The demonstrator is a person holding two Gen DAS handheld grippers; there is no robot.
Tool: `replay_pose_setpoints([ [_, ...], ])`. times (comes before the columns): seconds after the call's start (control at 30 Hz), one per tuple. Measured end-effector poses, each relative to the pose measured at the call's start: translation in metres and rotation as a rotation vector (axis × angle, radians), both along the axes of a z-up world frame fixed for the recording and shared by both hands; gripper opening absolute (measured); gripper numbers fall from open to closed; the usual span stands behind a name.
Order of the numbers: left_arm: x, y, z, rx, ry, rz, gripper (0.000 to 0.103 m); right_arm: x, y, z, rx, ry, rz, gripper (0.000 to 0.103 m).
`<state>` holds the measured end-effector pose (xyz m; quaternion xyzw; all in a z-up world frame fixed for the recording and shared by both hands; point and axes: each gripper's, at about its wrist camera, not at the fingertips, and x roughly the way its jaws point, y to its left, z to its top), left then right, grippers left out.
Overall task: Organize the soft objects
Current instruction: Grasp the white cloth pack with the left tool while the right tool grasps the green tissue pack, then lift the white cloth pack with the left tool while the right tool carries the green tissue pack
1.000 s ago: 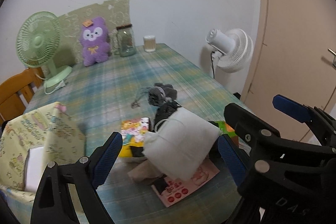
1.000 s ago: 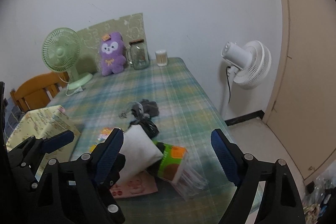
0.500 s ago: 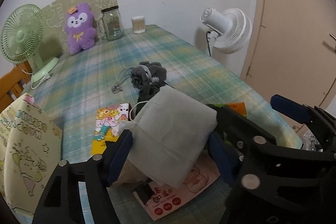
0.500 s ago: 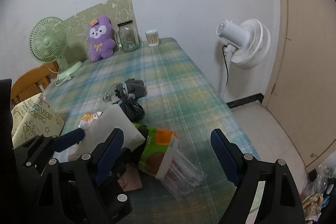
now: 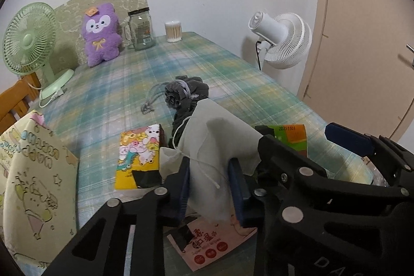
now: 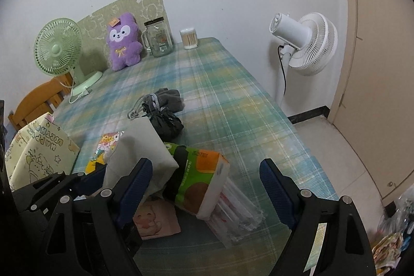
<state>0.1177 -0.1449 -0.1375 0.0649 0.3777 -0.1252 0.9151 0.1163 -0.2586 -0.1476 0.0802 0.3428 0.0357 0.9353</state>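
The left gripper [image 5: 210, 185] has closed since half a second ago: its 2 blue pads, which then stood wide on either side of the white pouch [image 5: 214, 146], are now clamped on the pouch's near edge, and the cloth bunches between them. The grasp looks made, so the likely next step is lifting the pouch clear of the pile and carrying it to the patterned bag [image 5: 33, 188] at the left (my guess at the destination, since nothing else here looks like a container). The right gripper [image 6: 207, 188] has its fingers wide apart, holding nothing, above the tissue pack [image 6: 199, 183].

The pouch is thin, matte, non-woven fabric with a white drawstring trailing from it; it creases sharply and should sag once raised. It lies on top of the pile near the table's front edge, touching the pink wipes packet [image 5: 212, 245] beneath and the dark grey drawstring bundles [image 5: 186, 95] behind. The yellow cartoon-print pack [image 5: 137, 154] is glossy and flat, just left of the pouch. The tissue pack is a soft block in shiny green and orange film, tilted on crinkled clear plastic. A plaid cloth [image 6: 212, 100] covers the table. The purple plush [image 5: 101, 38] sits upright at the far end, well apart.
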Motion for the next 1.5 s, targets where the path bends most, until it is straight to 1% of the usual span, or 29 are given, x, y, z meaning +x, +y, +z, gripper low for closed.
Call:
replay_pose_setpoints([
  [0.1, -0.004, 0.005, 0.005, 0.005, -0.015, 0.017, 0.024, -0.004, 0.004, 0.004, -0.004, -0.011, 0.005, 0.087],
  [0.2, -0.012, 0.011, 0.011, 0.047, -0.053, 0.055, 0.024, -0.008, 0.01, 0.008, -0.01, -0.019, 0.014, 0.087],
  [0.27, -0.016, 0.014, 0.014, 0.062, -0.064, 0.066, 0.024, -0.009, 0.013, 0.009, -0.005, -0.024, 0.022, 0.087],
  [0.37, -0.017, 0.016, 0.01, 0.075, -0.043, 0.068, 0.024, -0.009, 0.018, 0.008, -0.011, -0.021, 0.034, 0.087],
  [0.43, -0.014, 0.017, 0.004, 0.079, -0.023, 0.072, 0.024, -0.007, 0.021, 0.004, -0.012, -0.009, 0.041, 0.082],
  [0.53, -0.009, 0.018, 0.0, 0.071, -0.008, 0.07, 0.024, -0.003, 0.022, -0.001, -0.016, 0.015, 0.043, 0.081],
  [0.7, 0.0, 0.014, -0.007, 0.074, 0.011, 0.06, 0.024, 0.005, 0.017, -0.008, -0.01, 0.039, 0.016, 0.081],
  [0.77, 0.003, 0.012, -0.008, 0.077, 0.015, 0.058, 0.024, 0.011, 0.014, -0.012, -0.005, 0.058, 0.005, 0.078],
  [0.83, 0.005, 0.01, -0.01, 0.09, 0.02, 0.056, 0.024, 0.015, 0.013, -0.017, 0.0, 0.077, 0.006, 0.073],
  [0.87, 0.005, 0.008, -0.011, 0.101, 0.019, 0.056, 0.024, 0.018, 0.012, -0.02, 0.009, 0.087, 0.008, 0.072],
  [0.9, 0.006, 0.007, -0.012, 0.107, 0.018, 0.056, 0.024, 0.019, 0.013, -0.021, 0.01, 0.089, 0.008, 0.071],
  [0.97, 0.007, 0.007, -0.014, 0.111, 0.021, 0.057, 0.024, 0.021, 0.013, -0.023, 0.008, 0.088, 0.01, 0.066],
  [1.07, 0.008, 0.007, -0.013, 0.108, 0.026, 0.058, 0.024, 0.022, 0.016, -0.021, -0.007, 0.077, 0.008, 0.056],
  [1.1, 0.009, 0.007, -0.013, 0.106, 0.028, 0.057, 0.024, 0.022, 0.016, -0.021, -0.004, 0.077, 0.013, 0.05],
  [1.17, 0.009, 0.007, -0.013, 0.106, 0.028, 0.056, 0.024, 0.023, 0.017, -0.02, -0.003, 0.076, 0.02, 0.046],
  [1.23, 0.008, 0.008, -0.011, 0.101, 0.027, 0.055, 0.024, 0.021, 0.019, -0.018, -0.004, 0.067, 0.024, 0.038],
  [1.5, 0.005, 0.011, -0.002, 0.063, 0.026, 0.061, 0.024, 0.015, 0.025, -0.003, -0.008, 0.03, 0.024, 0.022],
])
